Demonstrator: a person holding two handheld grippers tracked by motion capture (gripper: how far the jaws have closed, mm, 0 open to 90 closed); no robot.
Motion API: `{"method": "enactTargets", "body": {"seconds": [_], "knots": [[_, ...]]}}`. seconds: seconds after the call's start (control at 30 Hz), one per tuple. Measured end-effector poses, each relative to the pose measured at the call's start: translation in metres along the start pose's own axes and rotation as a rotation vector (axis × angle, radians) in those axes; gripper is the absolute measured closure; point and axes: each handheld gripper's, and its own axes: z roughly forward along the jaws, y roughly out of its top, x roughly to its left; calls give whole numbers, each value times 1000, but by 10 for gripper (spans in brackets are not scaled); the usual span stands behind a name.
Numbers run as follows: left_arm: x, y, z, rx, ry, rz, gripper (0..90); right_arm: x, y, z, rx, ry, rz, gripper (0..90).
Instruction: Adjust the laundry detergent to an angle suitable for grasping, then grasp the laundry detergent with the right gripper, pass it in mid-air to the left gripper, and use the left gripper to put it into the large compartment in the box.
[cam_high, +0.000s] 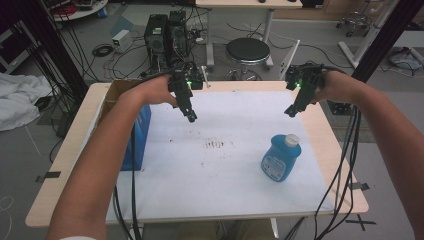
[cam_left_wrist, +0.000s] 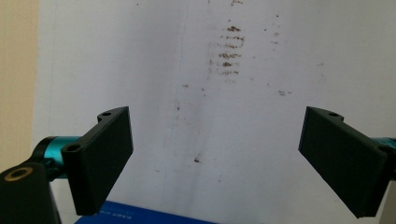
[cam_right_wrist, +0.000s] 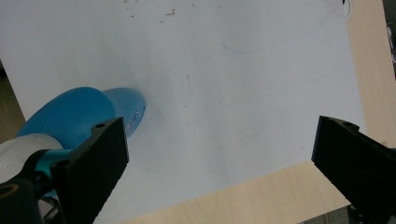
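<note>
Both hands are hovering above the far half of the desk (cam_high: 60, 165), which is carrying a white sheet (cam_high: 220, 175) with a smudge of brown marks (cam_high: 216, 144) near the centre of the high view. The left gripper (cam_high: 190, 116) is hanging in the upper middle of that frame, its fingers (cam_left_wrist: 102, 158) standing wide with nothing between them. The right gripper (cam_high: 290, 111) is hanging in the upper right, its fingers (cam_right_wrist: 93, 172) likewise spread wide and empty. A blue detergent bottle (cam_high: 280, 158) with a white cap is standing upright at the lower right of the sheet, well apart from both grippers. A blue box (cam_high: 137, 137) is sitting at the sheet's left edge, beneath the left forearm, next to a cardboard box (cam_high: 112, 95)
</note>
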Motion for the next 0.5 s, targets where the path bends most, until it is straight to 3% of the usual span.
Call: {"method": "enactTargets", "body": {"seconds": [0.5], "knots": [[-3, -2, -1, 6, 1, 5, 100, 16, -12, -18, -10, -26, 17, 28]]}}
